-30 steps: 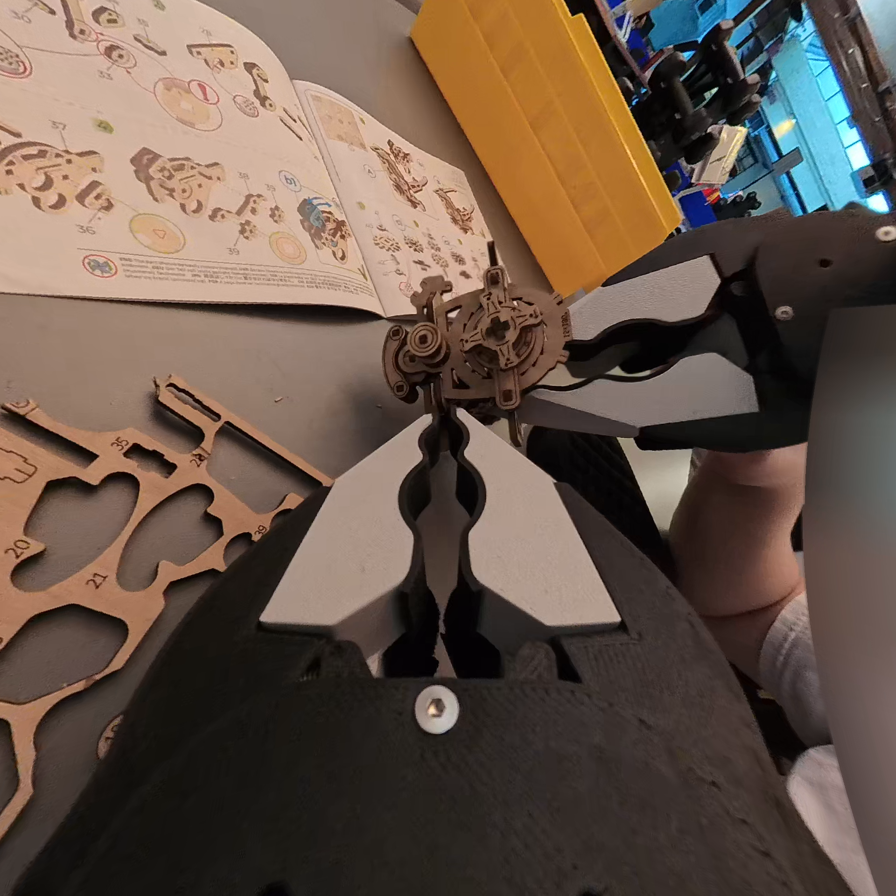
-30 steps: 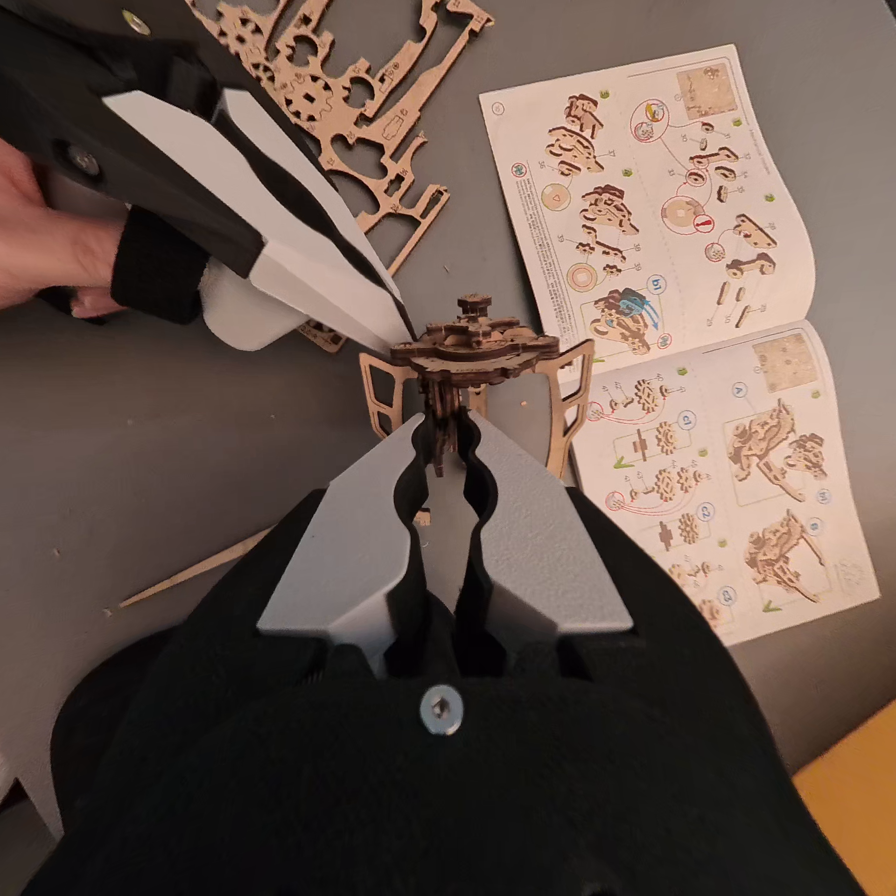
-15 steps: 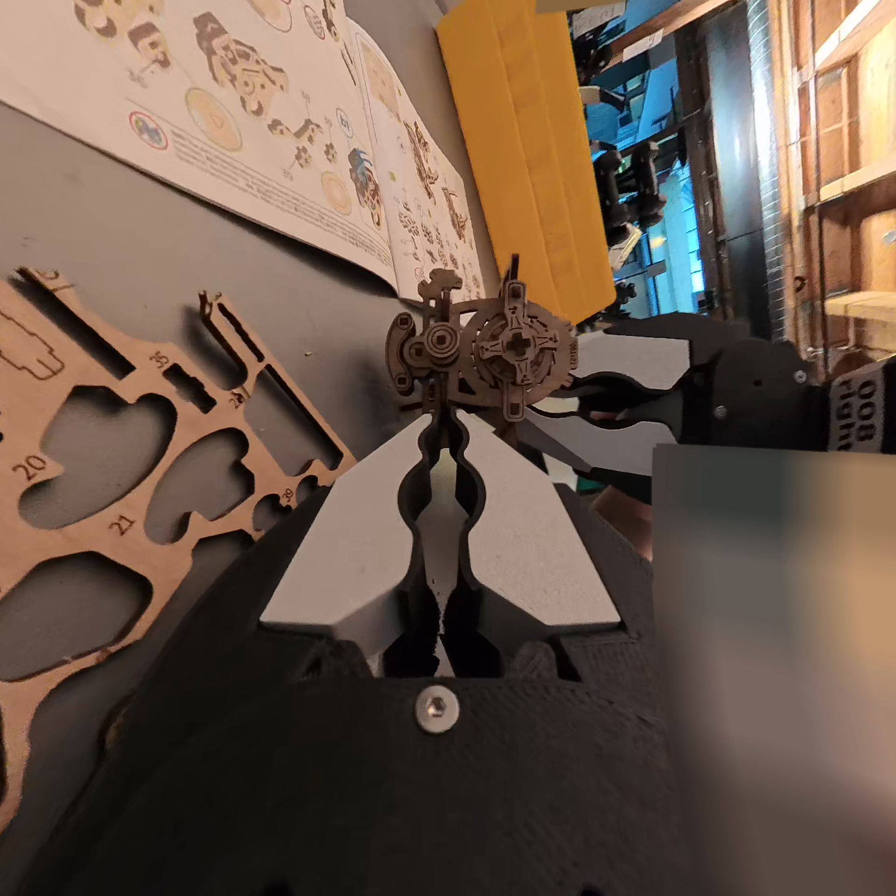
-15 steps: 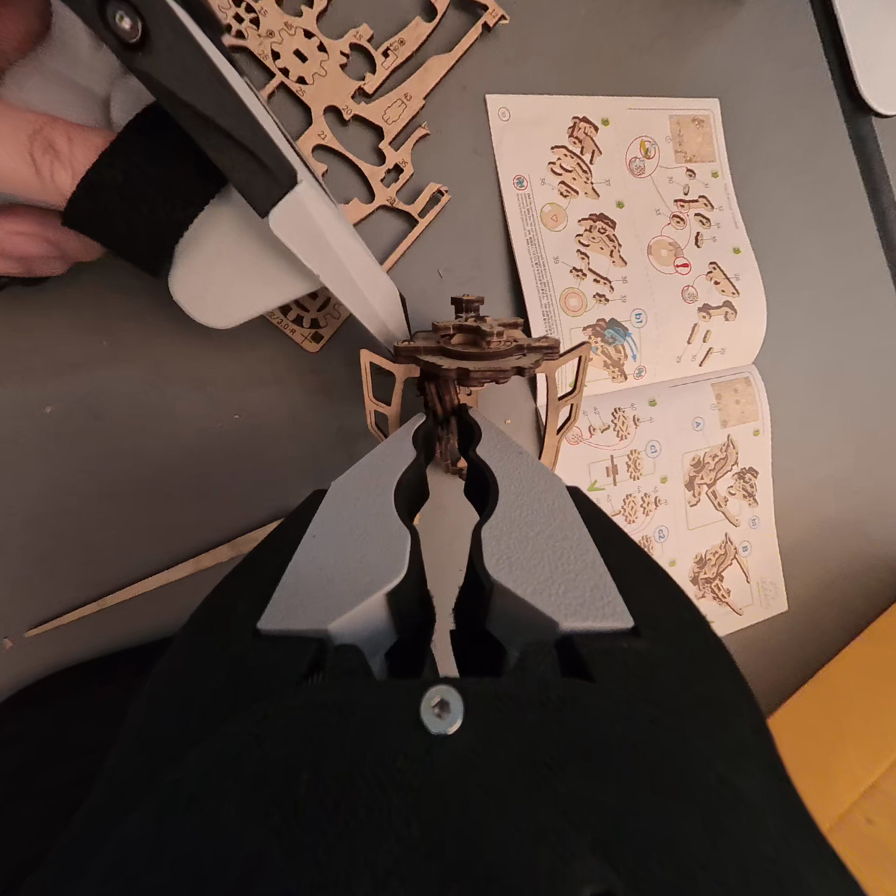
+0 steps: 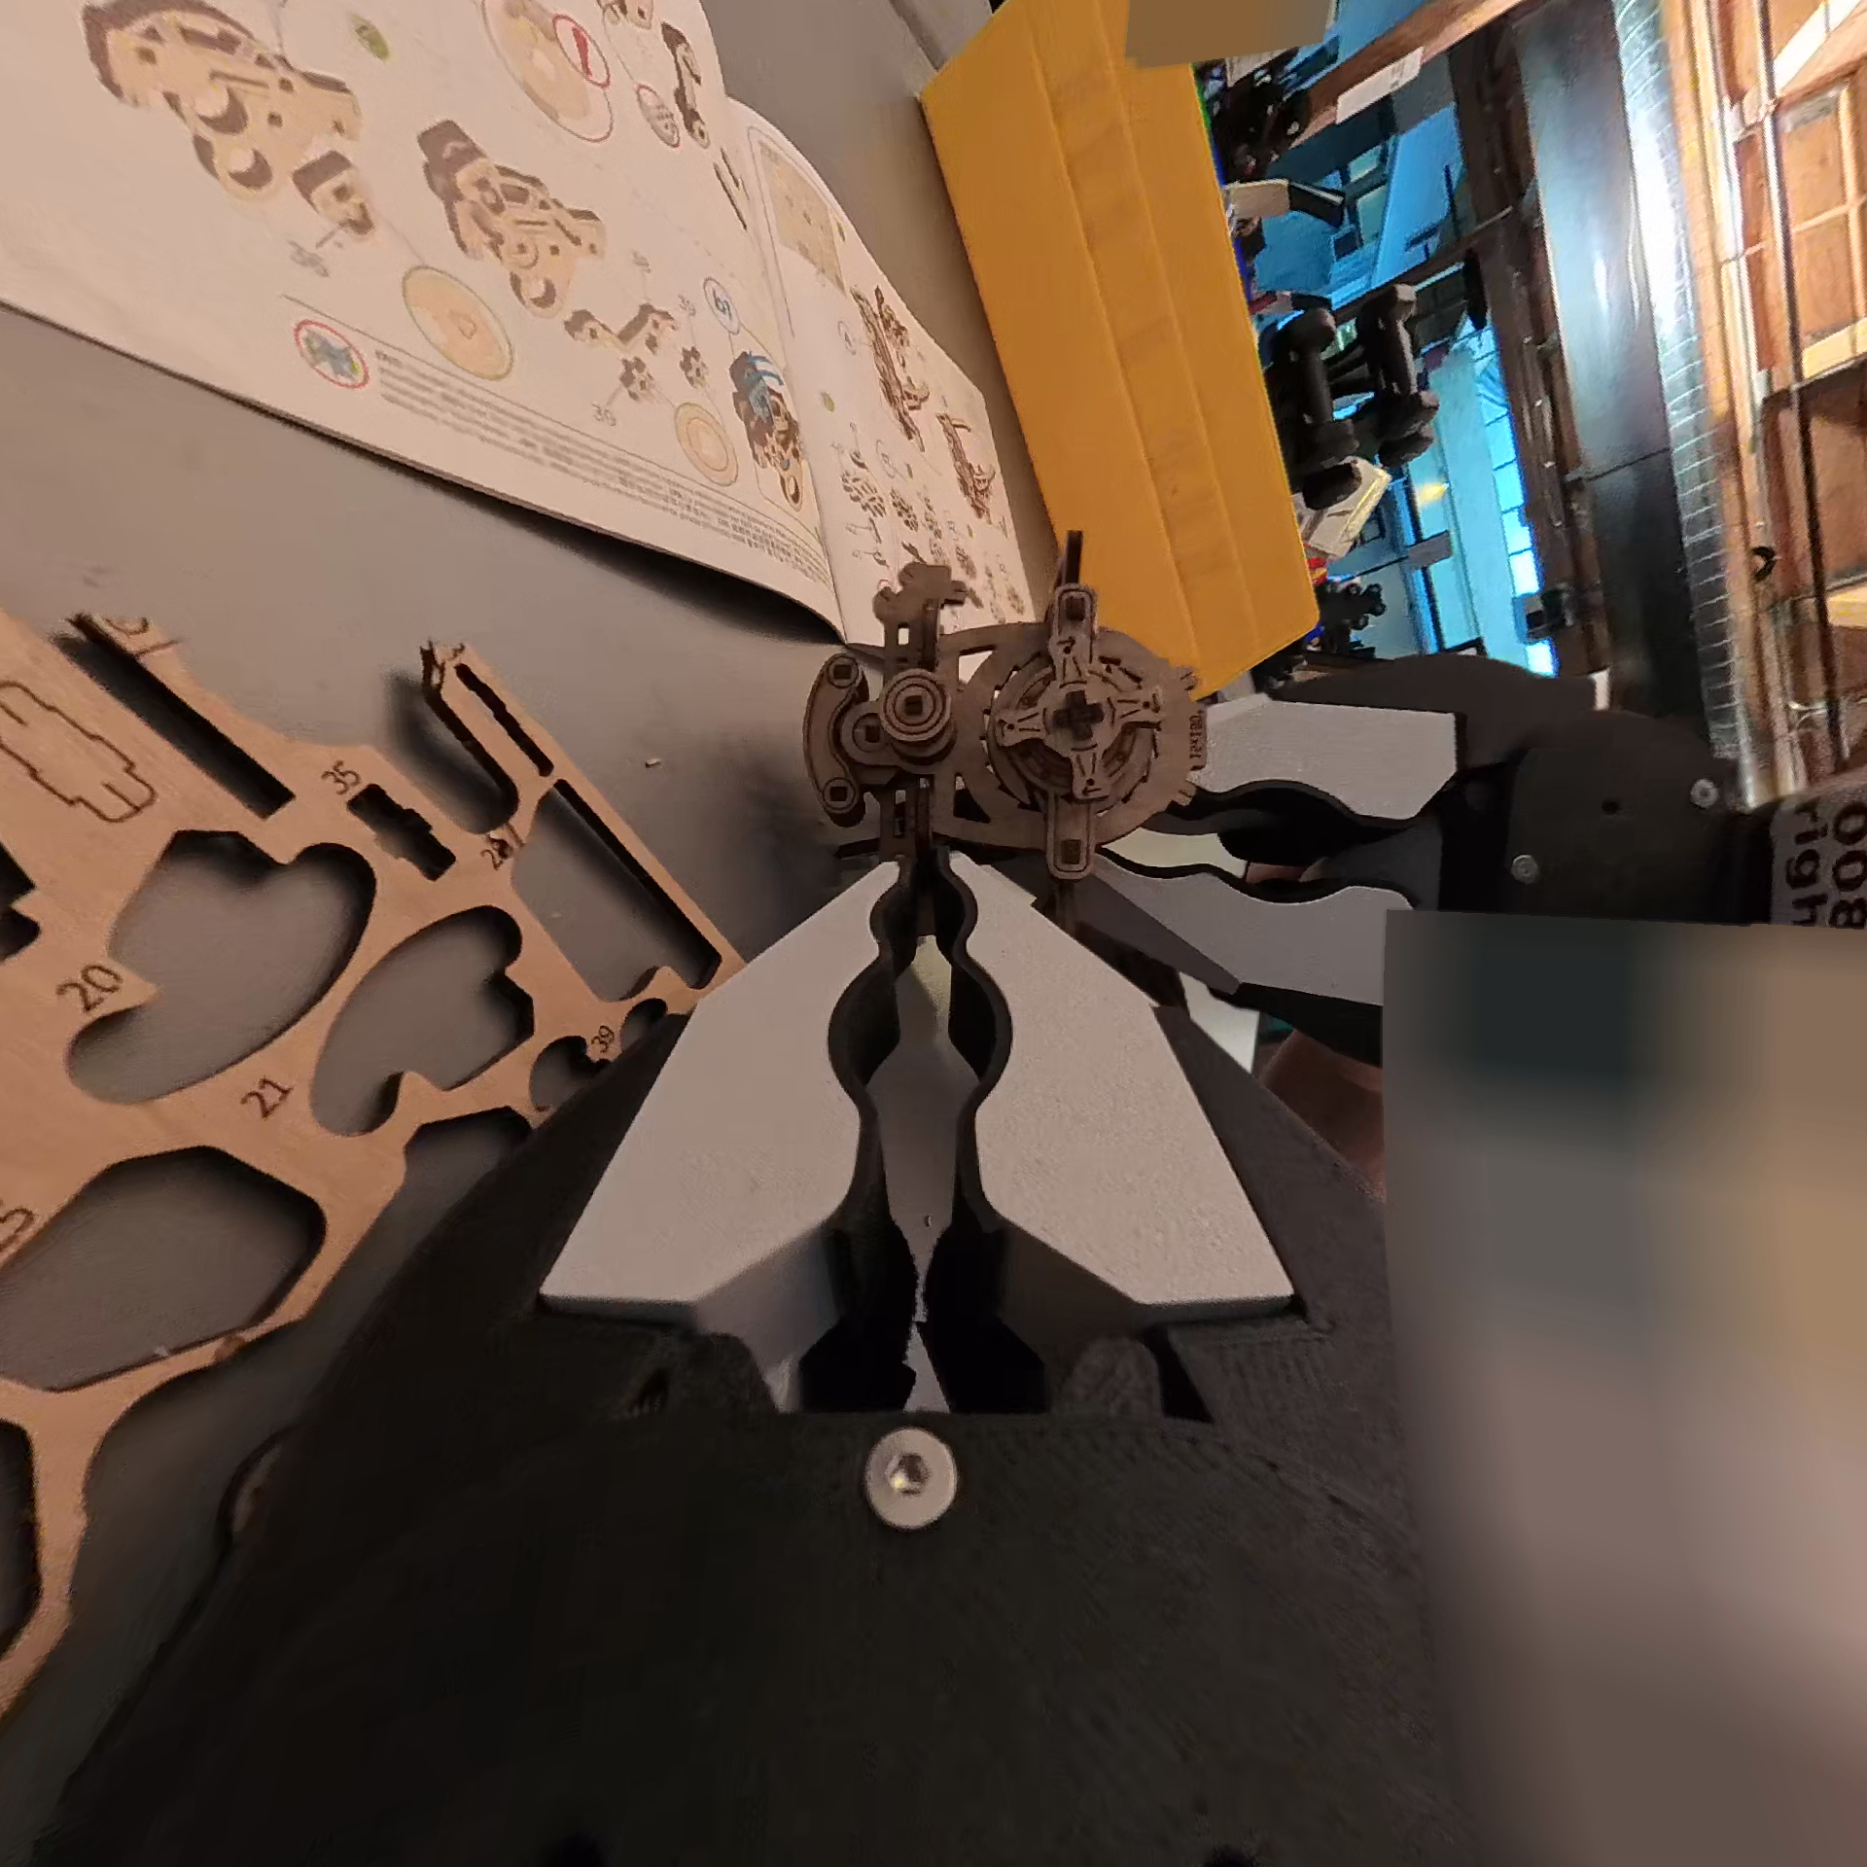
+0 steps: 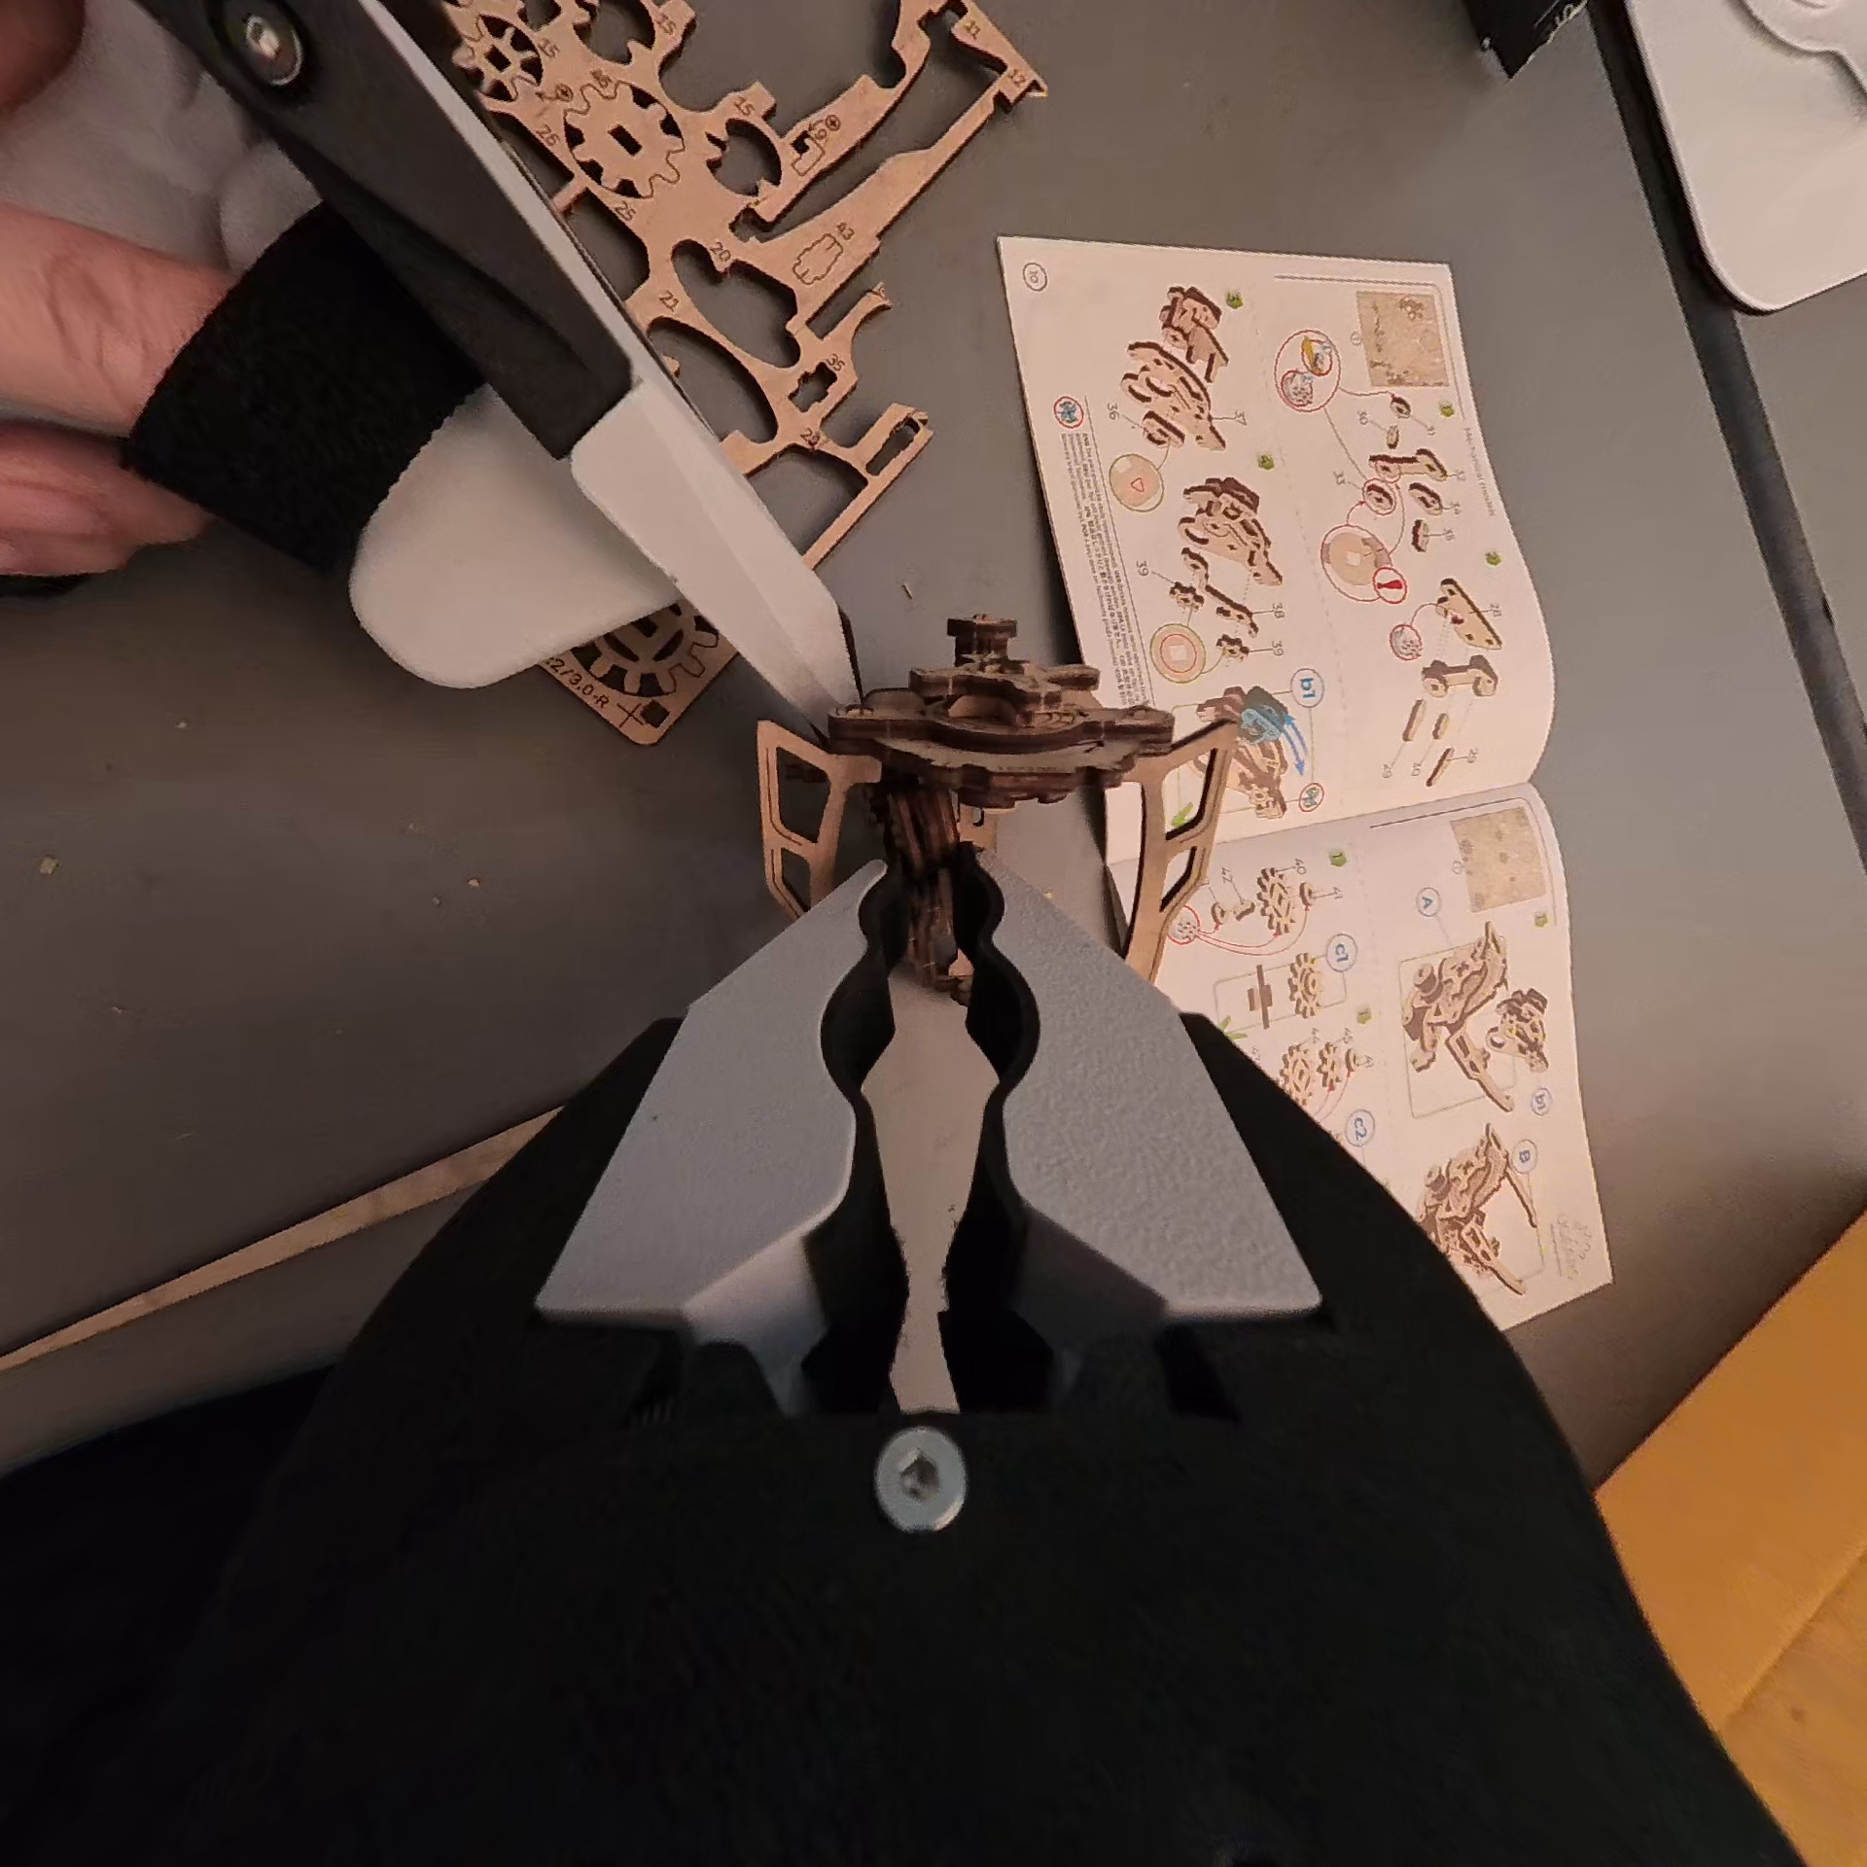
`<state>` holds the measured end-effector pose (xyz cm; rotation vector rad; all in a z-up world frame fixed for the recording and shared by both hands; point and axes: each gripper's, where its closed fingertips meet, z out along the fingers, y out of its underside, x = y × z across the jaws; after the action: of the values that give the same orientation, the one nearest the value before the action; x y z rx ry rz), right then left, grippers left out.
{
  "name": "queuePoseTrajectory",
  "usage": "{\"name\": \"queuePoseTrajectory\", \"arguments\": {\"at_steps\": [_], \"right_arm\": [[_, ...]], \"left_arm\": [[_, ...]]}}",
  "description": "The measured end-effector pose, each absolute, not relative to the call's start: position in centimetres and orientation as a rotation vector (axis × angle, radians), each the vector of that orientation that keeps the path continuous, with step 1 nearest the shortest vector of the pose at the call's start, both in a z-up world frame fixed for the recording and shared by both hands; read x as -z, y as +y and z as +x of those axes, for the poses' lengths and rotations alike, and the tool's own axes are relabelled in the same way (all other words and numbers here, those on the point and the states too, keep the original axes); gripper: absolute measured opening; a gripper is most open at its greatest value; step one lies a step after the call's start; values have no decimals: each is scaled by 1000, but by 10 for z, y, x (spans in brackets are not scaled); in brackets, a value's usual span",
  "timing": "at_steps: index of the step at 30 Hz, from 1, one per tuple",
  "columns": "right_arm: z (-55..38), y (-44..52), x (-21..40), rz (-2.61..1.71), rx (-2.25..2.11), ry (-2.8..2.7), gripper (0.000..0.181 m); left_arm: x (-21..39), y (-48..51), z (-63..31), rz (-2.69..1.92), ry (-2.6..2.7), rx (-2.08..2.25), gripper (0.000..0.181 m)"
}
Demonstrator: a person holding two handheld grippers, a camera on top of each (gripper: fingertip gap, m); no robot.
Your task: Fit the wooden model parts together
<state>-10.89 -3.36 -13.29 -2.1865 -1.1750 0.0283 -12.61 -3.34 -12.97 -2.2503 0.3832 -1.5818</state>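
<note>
At the centre of both views a dark wooden model point(image 5: 995, 748) is held above the grey table point(image 6: 303, 909), caught between two grippers. In the left wrist view the left gripper point(image 5: 919, 879) has its fingers closed tightly on a thin tab that sticks out under the small round hub of the model. The right gripper point(image 6: 924, 889) comes in from the right edge of that view; in its own view its fingers are pinched on a stack of dark gear-like pieces hanging under the flat plate of the model. Two pale bracket-shaped legs point(image 6: 798, 818) show at either side just behind the plate; I cannot tell whether they are joined to it.

A punched-out wooden sheet point(image 5: 253, 1010) lies at the left of the left view and at the upper left of the right view. An open instruction booklet point(image 6: 1313, 707) lies on the right side of the right view, and a yellow bin point(image 5: 1121, 333) sits at the top of the left view. A thin wooden stick point(image 6: 253, 1243) lies at the lower left of the right view.

The step in hand looks like seating one part into the model, each gripper holding one side. The next move probably calls for a straight, gentle push along the slot, with both grips kept firm so the thin tab does not twist or snap.
</note>
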Motion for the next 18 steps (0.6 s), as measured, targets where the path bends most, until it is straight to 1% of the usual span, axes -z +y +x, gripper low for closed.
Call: {"name": "queuePoseTrajectory", "arguments": {"at_steps": [11,18], "right_arm": [[-105,-31,125,-2171,-236,-1081,9],[-104,-30,130,-2192,-180,-1068,8]], "left_arm": [[116,-29,-122,-2170,322,1708,0],[121,-26,-122,-2184,318,1635,0]]}}
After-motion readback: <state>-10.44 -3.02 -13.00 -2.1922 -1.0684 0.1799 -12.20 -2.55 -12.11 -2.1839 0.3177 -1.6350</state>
